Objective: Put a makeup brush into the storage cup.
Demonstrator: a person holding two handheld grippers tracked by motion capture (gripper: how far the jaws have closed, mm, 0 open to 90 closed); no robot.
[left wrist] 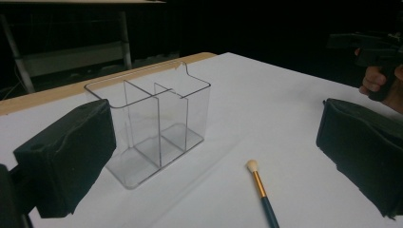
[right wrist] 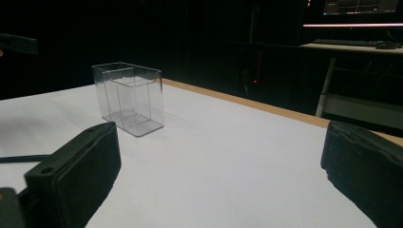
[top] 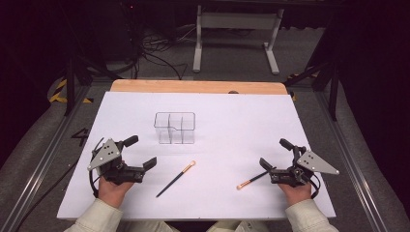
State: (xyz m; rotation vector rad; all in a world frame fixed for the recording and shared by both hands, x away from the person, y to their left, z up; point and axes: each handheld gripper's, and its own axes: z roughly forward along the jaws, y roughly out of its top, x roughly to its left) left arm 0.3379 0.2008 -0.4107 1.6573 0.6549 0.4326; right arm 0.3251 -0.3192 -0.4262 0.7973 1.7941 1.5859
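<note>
A clear acrylic organizer (top: pixel 174 128) with several compartments stands upright on the white table top, slightly left of centre. It also appears as the organizer (left wrist: pixel 152 123) close ahead in the left gripper view and the organizer (right wrist: pixel 129 97) farther off in the right gripper view. A dark-handled makeup brush (top: pixel 175 179) lies flat, its pale tip pointing toward the organizer; the brush (left wrist: pixel 260 190) sits between my left jaws' line of sight. A second brush (top: pixel 251 180) lies with its handle end right by my right gripper's near jaw. My left gripper (top: pixel 141 152) and right gripper (top: pixel 275 153) both rest open, holding nothing.
A white sheet (top: pixel 232 121) covers the table, with a wooden edge (top: pixel 198 86) at the far side. Beyond it are floor cables (top: pixel 154 53) and a white desk frame (top: pixel 237 29). A lit monitor and keyboard (right wrist: pixel 351 42) sit in the dark background.
</note>
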